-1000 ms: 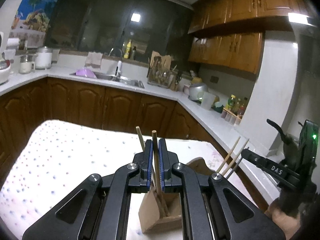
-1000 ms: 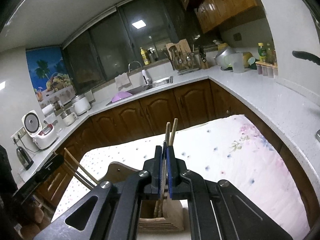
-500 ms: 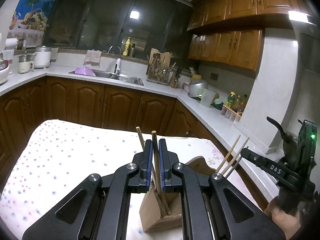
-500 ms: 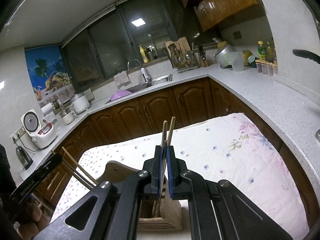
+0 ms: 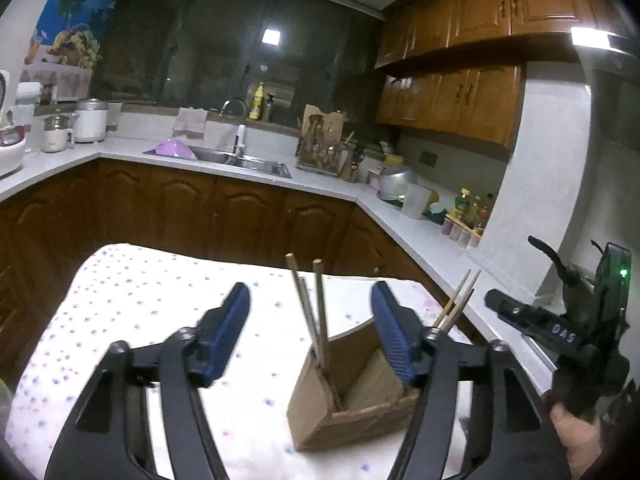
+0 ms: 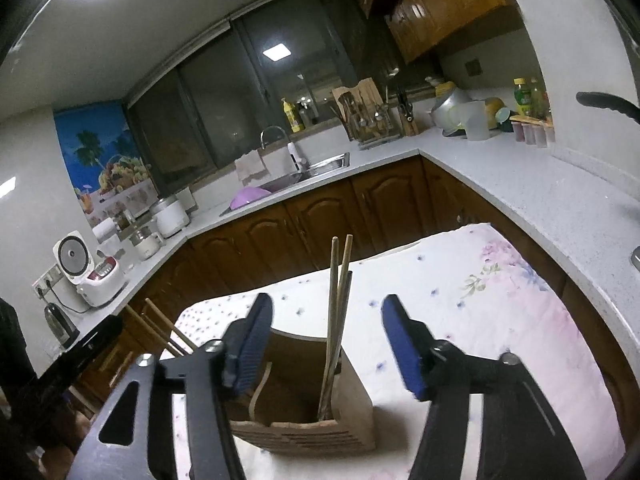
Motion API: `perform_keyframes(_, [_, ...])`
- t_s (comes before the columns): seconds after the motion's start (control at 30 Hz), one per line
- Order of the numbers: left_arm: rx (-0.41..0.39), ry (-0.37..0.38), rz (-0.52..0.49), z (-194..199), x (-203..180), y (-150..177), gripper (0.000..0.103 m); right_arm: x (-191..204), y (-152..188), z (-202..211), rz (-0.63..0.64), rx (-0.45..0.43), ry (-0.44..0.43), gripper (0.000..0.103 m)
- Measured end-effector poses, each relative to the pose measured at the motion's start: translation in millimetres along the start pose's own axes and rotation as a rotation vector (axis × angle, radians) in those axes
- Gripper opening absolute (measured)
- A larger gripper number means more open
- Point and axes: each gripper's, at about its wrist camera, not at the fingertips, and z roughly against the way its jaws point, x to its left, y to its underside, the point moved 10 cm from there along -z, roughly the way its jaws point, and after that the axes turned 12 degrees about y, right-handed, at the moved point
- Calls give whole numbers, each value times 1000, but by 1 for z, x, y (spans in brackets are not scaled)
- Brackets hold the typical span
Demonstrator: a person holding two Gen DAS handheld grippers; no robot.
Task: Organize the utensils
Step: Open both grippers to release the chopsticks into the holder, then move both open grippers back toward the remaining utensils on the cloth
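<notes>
Above the wooden holder [image 5: 352, 396], both tongs [image 5: 310, 332] [image 6: 326, 344] now wide open, no longer clamping the chopsticks [image 5: 316, 312].

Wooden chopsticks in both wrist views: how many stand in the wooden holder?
6: three light wooden chopsticks lean in the brown wooden holder in front of the open left gripper, three more chopsticks in front of the open right gripper. Others may be hidden.

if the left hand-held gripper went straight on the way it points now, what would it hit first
Probably the wooden chopsticks standing in the wooden utensil holder: they rise between the open fingers of the left hand-held gripper. Depth is unclear, so it might meet the holder's rim instead.
</notes>
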Motion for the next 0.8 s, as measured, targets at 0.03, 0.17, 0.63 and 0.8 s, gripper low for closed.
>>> perform_keyframes(0.03, [-1,-3,2,4,1,1,74,0,1,4,-1,-6,-1,67])
perform_keyframes(0.17, [13,-23,10,20,7,9,85,1,4,17,0,-13,-15,80])
perform_keyframes(0.63, [76,-67,4,97,25,55,92,11,46,84,40,-23,-49,93])
perform_keyframes(0.8, [103,-92,26,121,33,74,92,7,61,106,38,-16,-48,95])
